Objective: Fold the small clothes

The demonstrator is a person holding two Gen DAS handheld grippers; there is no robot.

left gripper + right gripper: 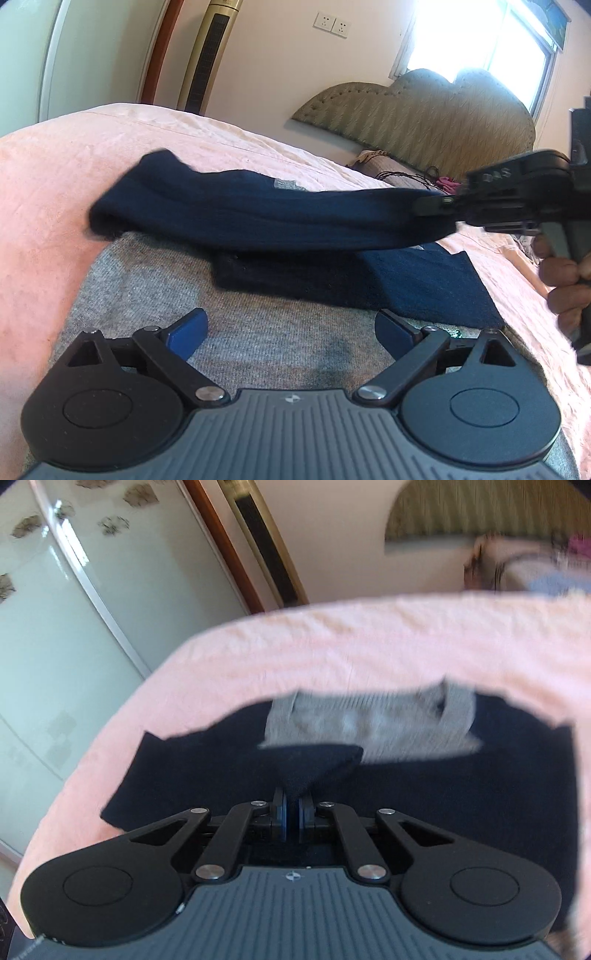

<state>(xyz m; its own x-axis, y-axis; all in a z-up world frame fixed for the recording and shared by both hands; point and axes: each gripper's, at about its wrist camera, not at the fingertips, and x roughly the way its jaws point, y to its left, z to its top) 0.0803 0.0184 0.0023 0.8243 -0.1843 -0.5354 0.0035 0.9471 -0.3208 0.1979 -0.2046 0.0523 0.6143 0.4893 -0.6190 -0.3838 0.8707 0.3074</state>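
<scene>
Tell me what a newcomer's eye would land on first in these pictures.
First, the navy garment: the right gripper is shut on a pinch of it, pulling a band of it across the middle of the left wrist view. Next, the left gripper, open and empty, low over a grey garment in the foreground. Under it all lies the pink bedspread.

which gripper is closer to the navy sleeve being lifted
Right. The right gripper is shut on the end of the navy sleeve, holding it up. The left gripper hangs open over the grey garment, short of the sleeve.
</scene>
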